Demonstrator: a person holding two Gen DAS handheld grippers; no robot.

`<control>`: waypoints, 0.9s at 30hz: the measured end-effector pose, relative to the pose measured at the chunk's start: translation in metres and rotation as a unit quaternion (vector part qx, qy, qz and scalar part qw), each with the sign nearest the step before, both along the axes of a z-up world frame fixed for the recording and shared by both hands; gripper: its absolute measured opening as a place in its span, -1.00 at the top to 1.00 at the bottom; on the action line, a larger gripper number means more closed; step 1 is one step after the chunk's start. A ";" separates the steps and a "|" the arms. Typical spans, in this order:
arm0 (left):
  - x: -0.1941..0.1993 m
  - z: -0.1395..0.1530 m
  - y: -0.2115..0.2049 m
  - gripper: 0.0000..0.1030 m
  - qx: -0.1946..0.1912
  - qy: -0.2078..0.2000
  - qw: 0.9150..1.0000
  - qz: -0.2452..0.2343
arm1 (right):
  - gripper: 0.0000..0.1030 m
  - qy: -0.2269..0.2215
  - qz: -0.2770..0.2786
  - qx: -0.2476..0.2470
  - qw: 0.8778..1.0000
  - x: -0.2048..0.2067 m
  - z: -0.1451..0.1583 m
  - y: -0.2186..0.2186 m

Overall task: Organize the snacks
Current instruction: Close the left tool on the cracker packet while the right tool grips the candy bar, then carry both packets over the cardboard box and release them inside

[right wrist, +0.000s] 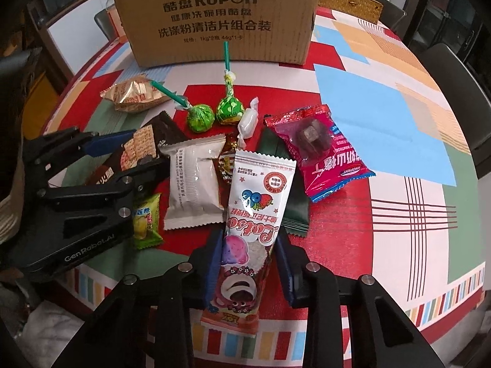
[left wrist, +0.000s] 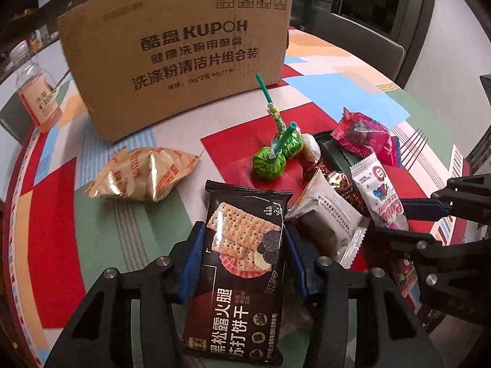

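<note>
In the left wrist view, we see our left tool squeezing a dark cracker packet from both sides. The packet sits low over the colourful worktop. A gold snack bag lies near it, and two green lollipops lie farther back, in front of a big cardboard box. A bottle stands left of the box.

In the right wrist view, we see our right tool pinching a long white and pink snack packet. Beside it lie a white packet and a red packet. The other tool shows at the left.
</note>
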State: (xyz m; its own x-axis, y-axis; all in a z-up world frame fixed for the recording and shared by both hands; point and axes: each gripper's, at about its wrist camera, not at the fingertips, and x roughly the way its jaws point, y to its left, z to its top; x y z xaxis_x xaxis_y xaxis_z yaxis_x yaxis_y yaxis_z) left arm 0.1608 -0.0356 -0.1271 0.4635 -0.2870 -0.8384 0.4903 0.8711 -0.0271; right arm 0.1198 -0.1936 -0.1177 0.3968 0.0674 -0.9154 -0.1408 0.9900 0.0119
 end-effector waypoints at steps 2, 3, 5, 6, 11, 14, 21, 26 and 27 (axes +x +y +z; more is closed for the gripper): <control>-0.005 0.004 0.003 0.06 0.000 -0.005 1.000 0.008 | 0.41 -0.006 0.001 0.003 1.000 -0.001 0.002 0.000; -0.008 0.008 0.005 0.06 -0.001 -0.010 1.000 0.015 | 0.43 -0.009 0.002 0.005 1.000 -0.002 0.004 0.000; -0.012 0.013 0.008 0.06 -0.002 -0.017 1.000 0.025 | 0.44 -0.015 0.004 0.008 1.000 -0.004 0.007 0.001; -0.015 0.016 0.010 0.06 -0.003 -0.023 0.999 0.031 | 0.44 -0.019 0.006 0.008 1.000 -0.005 0.008 0.001; -0.029 0.032 0.016 0.06 0.000 -0.053 0.997 0.051 | 0.44 -0.046 0.016 0.008 0.999 -0.012 0.020 0.004; -0.037 0.042 0.020 0.06 0.000 -0.070 0.996 0.062 | 0.44 -0.062 0.020 0.008 0.998 -0.016 0.028 0.003; -0.045 0.070 0.023 0.06 -0.006 -0.103 0.990 0.091 | 0.44 -0.096 0.041 0.012 0.994 -0.019 0.047 0.004; -0.043 0.091 0.026 0.06 -0.021 -0.118 0.988 0.100 | 0.44 -0.123 0.052 0.038 0.990 -0.013 0.067 0.004; -0.042 0.095 0.026 0.06 -0.020 -0.124 0.987 0.103 | 0.44 -0.130 0.052 0.042 0.989 -0.010 0.071 0.004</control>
State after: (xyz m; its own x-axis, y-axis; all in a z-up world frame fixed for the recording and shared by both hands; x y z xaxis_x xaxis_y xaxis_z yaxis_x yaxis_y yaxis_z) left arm 0.1183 -0.0097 -0.0323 0.7044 -0.1964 -0.6821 0.2994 0.9535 0.0347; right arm 0.1093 -0.1901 -0.0471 0.6047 0.1923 -0.7729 -0.2518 0.9668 0.0436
